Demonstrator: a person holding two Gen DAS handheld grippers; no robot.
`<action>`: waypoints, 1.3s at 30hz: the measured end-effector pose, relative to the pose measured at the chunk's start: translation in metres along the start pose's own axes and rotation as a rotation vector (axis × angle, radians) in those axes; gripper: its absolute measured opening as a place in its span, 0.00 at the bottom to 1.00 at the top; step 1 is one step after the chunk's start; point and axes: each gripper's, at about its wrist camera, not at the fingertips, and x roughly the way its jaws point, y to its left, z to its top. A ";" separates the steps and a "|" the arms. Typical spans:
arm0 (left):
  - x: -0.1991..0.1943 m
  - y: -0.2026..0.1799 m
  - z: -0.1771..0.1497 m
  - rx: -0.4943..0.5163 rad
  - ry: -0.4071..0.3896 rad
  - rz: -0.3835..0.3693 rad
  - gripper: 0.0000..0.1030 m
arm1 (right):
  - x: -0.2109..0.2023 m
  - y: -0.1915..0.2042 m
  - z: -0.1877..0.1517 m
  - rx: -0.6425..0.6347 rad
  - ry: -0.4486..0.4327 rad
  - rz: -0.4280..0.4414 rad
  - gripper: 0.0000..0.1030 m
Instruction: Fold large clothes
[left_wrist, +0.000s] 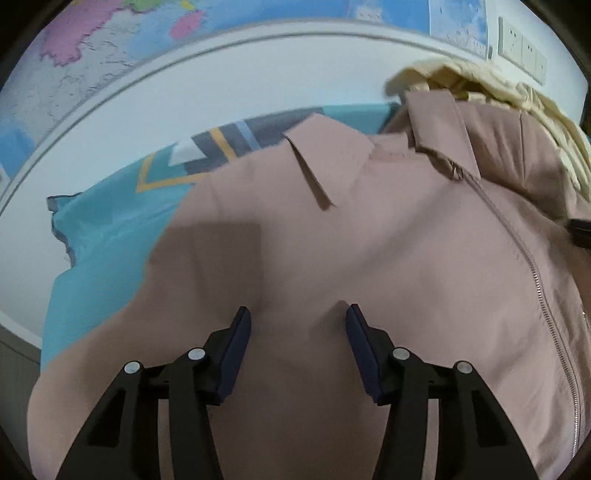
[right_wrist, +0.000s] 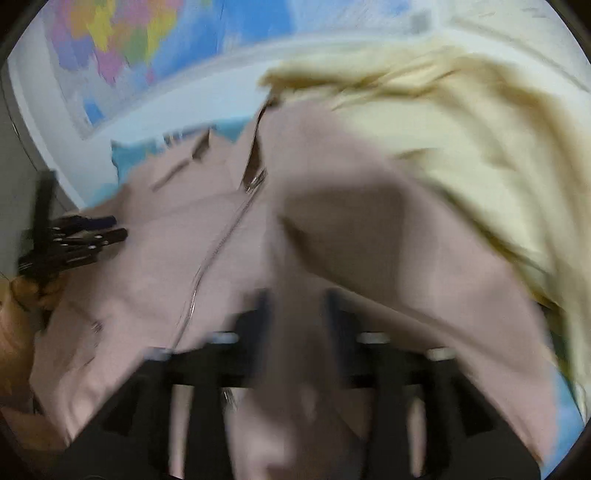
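My left gripper (left_wrist: 298, 314) hovers, fingers spread, over the pink jacket (left_wrist: 369, 258); my right gripper (right_wrist: 299, 295) pinches a jacket fold, beside the yellow garment (right_wrist: 461, 140).

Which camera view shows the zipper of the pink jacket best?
The left wrist view. There the zipper is sharp, with its teeth visible, running down the pink jacket. In the right wrist view the zipper is only a blurred line.

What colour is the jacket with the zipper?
The jacket is dusty pink, with a silver zipper. The left wrist view shows it best.
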 end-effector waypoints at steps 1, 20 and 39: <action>-0.006 0.001 -0.002 -0.002 -0.012 -0.005 0.51 | -0.018 -0.008 -0.007 0.008 -0.033 -0.013 0.62; -0.067 -0.063 -0.012 0.076 -0.083 -0.197 0.56 | -0.102 -0.105 -0.108 0.267 0.031 0.040 0.03; -0.119 -0.032 -0.017 0.005 -0.203 -0.434 0.57 | -0.037 0.151 0.074 -0.261 0.091 0.429 0.04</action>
